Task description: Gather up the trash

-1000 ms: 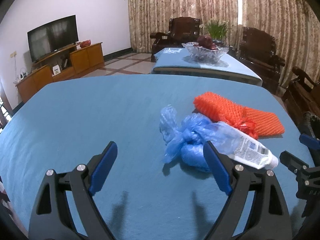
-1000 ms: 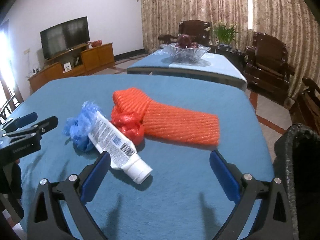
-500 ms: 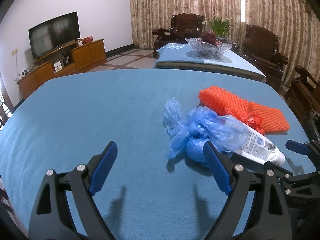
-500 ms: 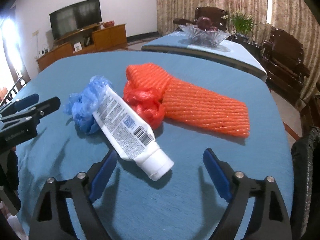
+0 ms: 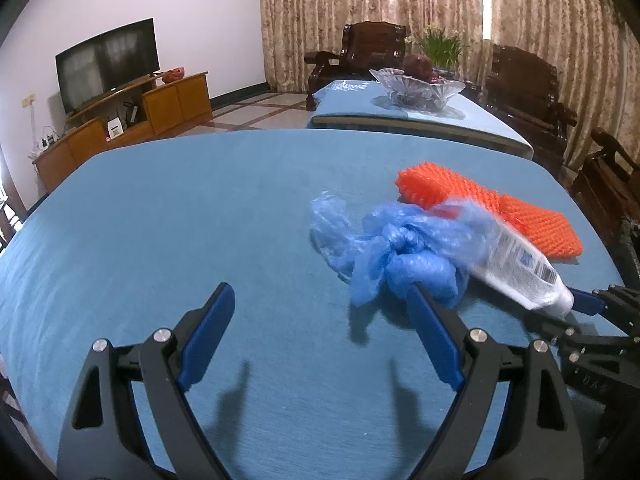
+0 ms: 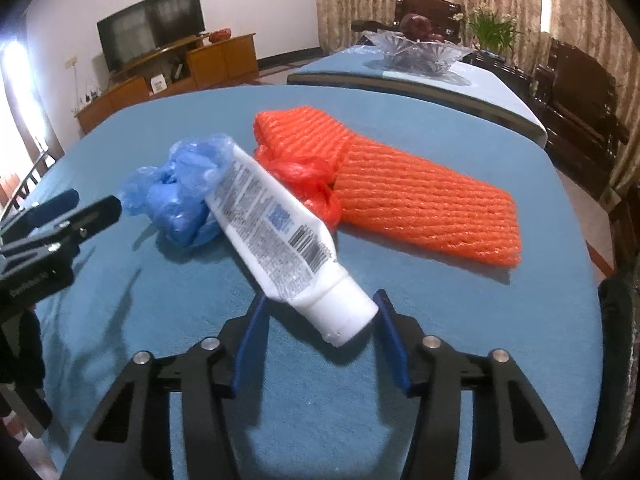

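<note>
A white tube (image 6: 280,232) lies slanted on the blue table (image 6: 480,320), its flat end resting on a crumpled blue plastic bag (image 6: 176,196). My right gripper (image 6: 320,300) is closing on the tube's cap end, with both pads against it. Behind the tube are a knotted red bag (image 6: 308,180) and an orange foam net (image 6: 420,200). In the left wrist view my left gripper (image 5: 320,292) stands open and empty just short of the blue bag (image 5: 400,248), with the tube (image 5: 520,264) and the right gripper (image 5: 560,312) to its right.
A black bin's rim (image 6: 624,320) shows past the table's right edge. Beyond the table stands a second blue-covered table with a glass bowl (image 6: 416,52), and dark wooden chairs (image 6: 580,92) to the right. A TV (image 6: 152,28) on a wooden cabinet is at the far left.
My right gripper moved forward and down over the tube's cap end and its jaws narrowed onto it. The tube has shifted slightly. My left gripper stayed put and open.
</note>
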